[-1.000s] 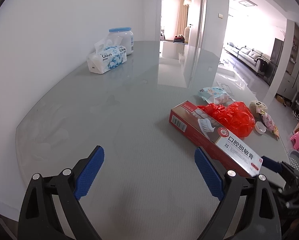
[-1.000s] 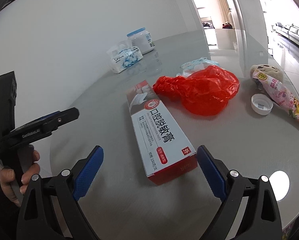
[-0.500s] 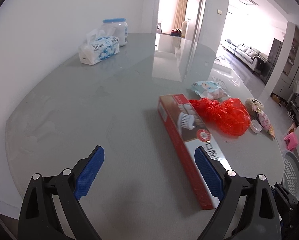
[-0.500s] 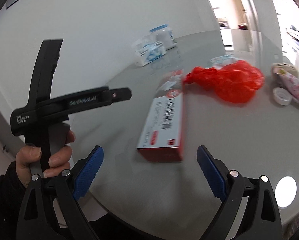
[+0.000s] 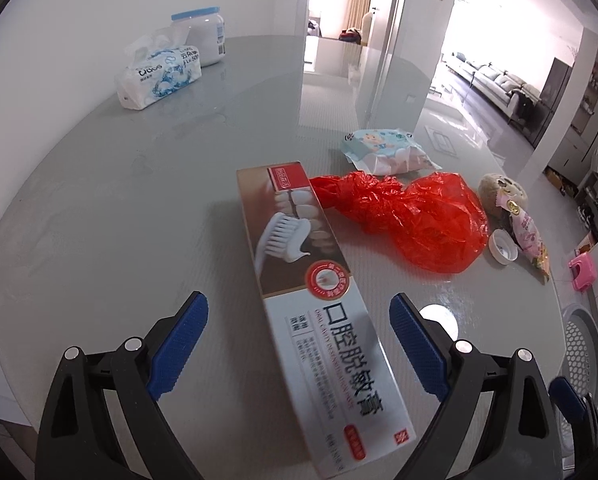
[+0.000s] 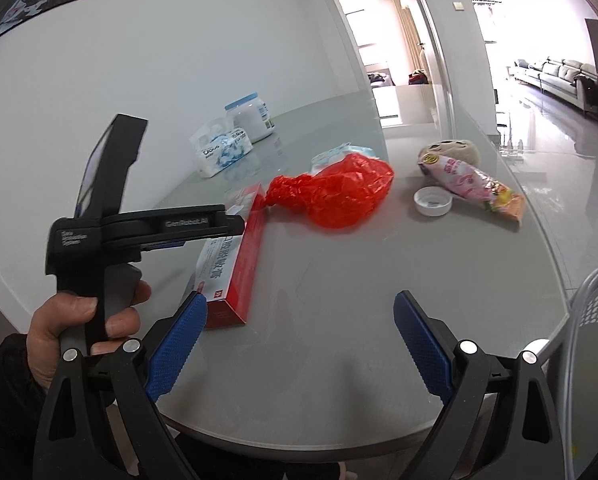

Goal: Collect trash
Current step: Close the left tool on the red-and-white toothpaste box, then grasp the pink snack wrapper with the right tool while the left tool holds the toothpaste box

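Red crumpled bag (image 5: pixel 411 220) touches one toothpaste box (image 5: pixel 315 304) at its 1 o'clock; box lies between the left claw (image 5: pixel 299 344), spread apart; right claw (image 6: pixel 299 344) likewise apart, empty, over the grey surface (image 5: pixel 119 220).

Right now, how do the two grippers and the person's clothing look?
Both grippers have black frames, silver rivets and ribbed blue pads. The left one's body carries small white lettering. The hand holding it comes out of a black sleeve.

This is a home. A glass-topped dining table (image 5: pixel 147 208) stands by a white wall, with a living-room sofa (image 5: pixel 503 84) seen through the opening and curtains (image 6: pixel 405 28) down the hallway. A tissue pack (image 5: pixel 159 74) sits on the table.
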Demonstrator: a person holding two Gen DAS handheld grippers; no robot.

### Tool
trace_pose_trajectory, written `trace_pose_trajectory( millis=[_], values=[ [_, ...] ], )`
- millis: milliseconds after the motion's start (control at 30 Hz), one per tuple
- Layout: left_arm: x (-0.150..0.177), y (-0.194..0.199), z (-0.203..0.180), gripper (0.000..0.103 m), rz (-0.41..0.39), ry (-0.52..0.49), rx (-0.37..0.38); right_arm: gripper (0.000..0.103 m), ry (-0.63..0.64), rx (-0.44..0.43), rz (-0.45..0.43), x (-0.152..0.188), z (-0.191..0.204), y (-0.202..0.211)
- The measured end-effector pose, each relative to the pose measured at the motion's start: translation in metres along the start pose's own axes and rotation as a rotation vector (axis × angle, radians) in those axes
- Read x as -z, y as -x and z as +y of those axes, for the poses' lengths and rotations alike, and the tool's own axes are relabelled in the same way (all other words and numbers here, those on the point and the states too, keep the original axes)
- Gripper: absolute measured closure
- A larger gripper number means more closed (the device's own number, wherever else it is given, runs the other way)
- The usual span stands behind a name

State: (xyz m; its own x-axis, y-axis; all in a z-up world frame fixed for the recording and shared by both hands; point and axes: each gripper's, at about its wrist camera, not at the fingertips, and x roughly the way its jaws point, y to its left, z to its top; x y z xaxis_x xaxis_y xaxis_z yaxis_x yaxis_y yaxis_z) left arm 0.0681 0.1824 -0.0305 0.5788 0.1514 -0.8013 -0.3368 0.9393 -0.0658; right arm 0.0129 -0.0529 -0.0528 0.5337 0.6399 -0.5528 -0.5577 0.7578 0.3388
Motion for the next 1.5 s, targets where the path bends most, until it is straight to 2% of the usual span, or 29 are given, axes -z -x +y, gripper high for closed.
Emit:
trace_pose_trajectory(
  millis=[367,533,733,933,1300,1500],
  values=[
    [-0.001,-0.025,-0.019,0.013,0.045,-0.026,-0.062,0.013,-0.052,0.023,-0.038,-0.004,-0.029,0.014],
    [0.004,-0.035,-0.015,0.040,0.074,-0.025,-0.060,0.013,-0.077,0.034,-0.046,-0.004,-0.037,0.014],
    [0.008,-0.030,-0.005,0.049,0.052,-0.032,-0.023,0.013,-0.074,0.069,-0.040,-0.008,-0.041,0.008],
    [0.008,-0.014,0.003,0.052,-0.005,-0.052,-0.029,0.013,-0.069,0.111,-0.048,-0.016,-0.045,0.001],
    [0.003,0.012,0.009,0.052,-0.097,-0.074,-0.015,0.013,-0.013,0.281,-0.035,-0.056,-0.084,-0.023],
    [0.002,0.018,0.005,0.052,-0.113,-0.089,-0.001,0.013,0.029,0.346,0.055,-0.076,-0.124,-0.054]
  ],
)
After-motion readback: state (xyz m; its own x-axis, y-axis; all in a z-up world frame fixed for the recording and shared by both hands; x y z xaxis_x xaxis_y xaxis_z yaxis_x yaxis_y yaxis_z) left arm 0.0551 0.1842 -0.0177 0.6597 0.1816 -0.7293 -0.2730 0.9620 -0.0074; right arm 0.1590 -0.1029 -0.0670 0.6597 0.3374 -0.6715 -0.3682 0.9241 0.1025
